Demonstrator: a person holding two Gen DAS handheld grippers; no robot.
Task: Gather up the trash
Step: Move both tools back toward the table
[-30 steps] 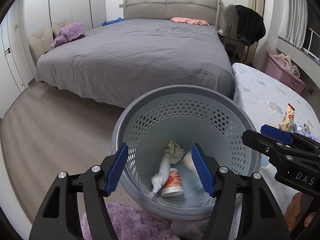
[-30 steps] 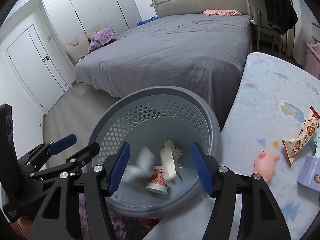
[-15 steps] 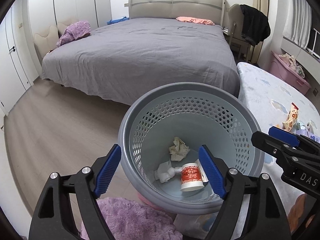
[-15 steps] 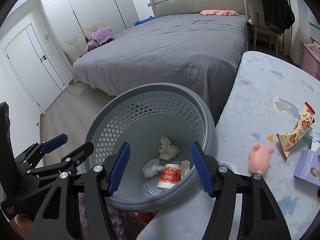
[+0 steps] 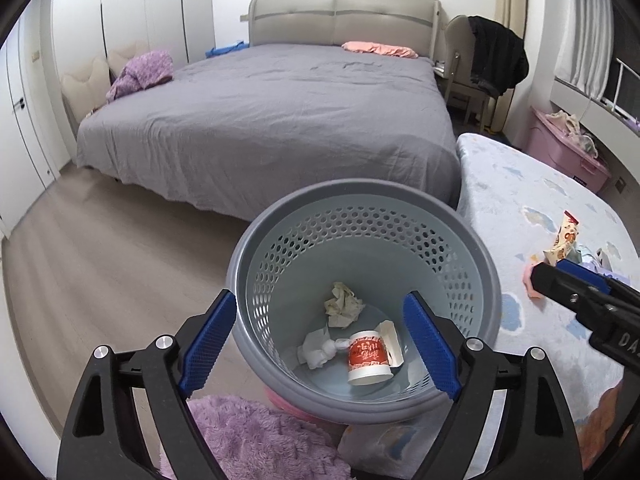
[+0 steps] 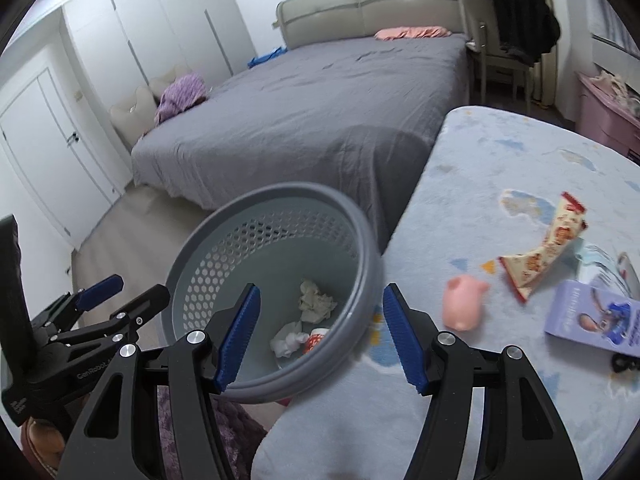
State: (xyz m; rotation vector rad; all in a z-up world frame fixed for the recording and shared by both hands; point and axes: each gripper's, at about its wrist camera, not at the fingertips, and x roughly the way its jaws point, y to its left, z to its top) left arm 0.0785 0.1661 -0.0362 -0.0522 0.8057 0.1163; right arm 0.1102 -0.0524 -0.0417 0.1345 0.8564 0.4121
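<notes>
Since a second ago the right tongs [image 6: 320, 332] have swung away from the bin mouth toward the bench [image 6: 500, 168], and the trash that was tumbling then now lies settled on the bin floor. Both the right and the left tongs [image 5: 318, 340] stand wide apart, holding nothing. Below them the grey perforated bin [image 5: 486, 268] holds a crumpled tissue [image 5: 343, 305], a white wad [image 5: 318, 347] and a red-printed cup [image 5: 368, 356]. Further out on the bench lie a snack wrapper [image 6: 544, 248], a pink pig toy [image 6: 464, 306] and a purple box [image 6: 592, 320]. The risk, as I judge it: the pig lies nearest the right tongs, so a hasty reach could grab the toy instead of the wrapper, or knock it off the edge
</notes>
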